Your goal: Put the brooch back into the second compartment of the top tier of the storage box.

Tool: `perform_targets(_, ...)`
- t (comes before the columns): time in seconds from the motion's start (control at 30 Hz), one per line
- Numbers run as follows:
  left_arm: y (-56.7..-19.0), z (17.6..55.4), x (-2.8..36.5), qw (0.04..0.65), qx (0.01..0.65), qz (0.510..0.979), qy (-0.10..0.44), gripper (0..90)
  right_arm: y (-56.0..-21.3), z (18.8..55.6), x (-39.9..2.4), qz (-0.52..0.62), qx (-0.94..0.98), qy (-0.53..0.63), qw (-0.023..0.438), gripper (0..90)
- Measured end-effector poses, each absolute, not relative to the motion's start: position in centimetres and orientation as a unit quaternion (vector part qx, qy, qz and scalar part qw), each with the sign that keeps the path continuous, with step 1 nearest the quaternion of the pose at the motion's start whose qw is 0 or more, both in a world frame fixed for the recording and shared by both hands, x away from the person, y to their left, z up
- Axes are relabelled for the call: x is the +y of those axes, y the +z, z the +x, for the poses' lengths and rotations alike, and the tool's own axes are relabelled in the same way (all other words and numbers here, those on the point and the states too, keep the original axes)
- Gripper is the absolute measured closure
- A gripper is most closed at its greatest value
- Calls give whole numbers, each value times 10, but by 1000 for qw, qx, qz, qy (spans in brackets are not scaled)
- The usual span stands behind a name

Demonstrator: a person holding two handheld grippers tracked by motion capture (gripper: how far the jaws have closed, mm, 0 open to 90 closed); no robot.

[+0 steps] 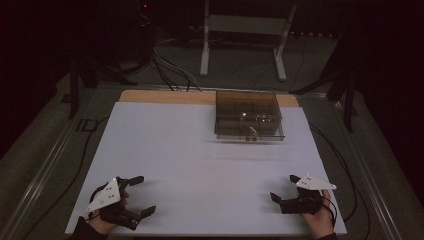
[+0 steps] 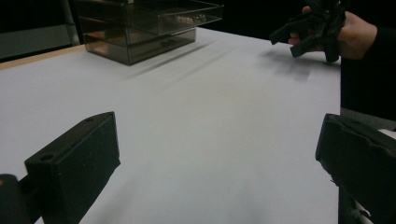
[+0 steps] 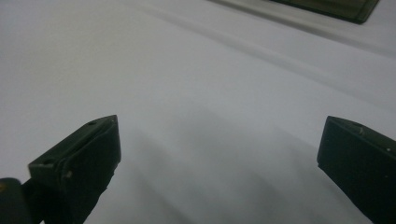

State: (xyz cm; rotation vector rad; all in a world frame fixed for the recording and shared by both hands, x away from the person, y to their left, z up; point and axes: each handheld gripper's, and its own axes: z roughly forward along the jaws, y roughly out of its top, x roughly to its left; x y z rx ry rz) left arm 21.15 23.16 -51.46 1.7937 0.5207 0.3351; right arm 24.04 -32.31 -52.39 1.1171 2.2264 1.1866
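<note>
A smoky clear plastic drawer box [image 1: 249, 116] stands at the far middle of the white table sheet [image 1: 200, 165], with small items inside that are too dim to name. My left gripper [image 1: 142, 195] rests at the near left corner, jaws wide apart and nothing between them. At the near right my right gripper [image 1: 285, 188] is open too, held in a hand. The left gripper view looks across the sheet to the box [image 2: 144, 28] and the right gripper [image 2: 299, 35]. In the right gripper view the jaws stand apart over bare sheet, with the box's edge [image 3: 336, 7] at the top.
A wooden strip [image 1: 165, 96] shows past the sheet's far edge. Cables [image 1: 170, 70] and a white stand's legs [image 1: 240, 45] lie on the dark floor behind the table. Black cables run along both sides of the table.
</note>
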Motion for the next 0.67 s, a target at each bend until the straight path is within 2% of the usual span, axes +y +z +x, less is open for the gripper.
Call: perform_targets(0.67, -515, 211, 232, 582, 226, 768, 142, 6, -523, 247, -319, 388, 790, 433, 196, 0)
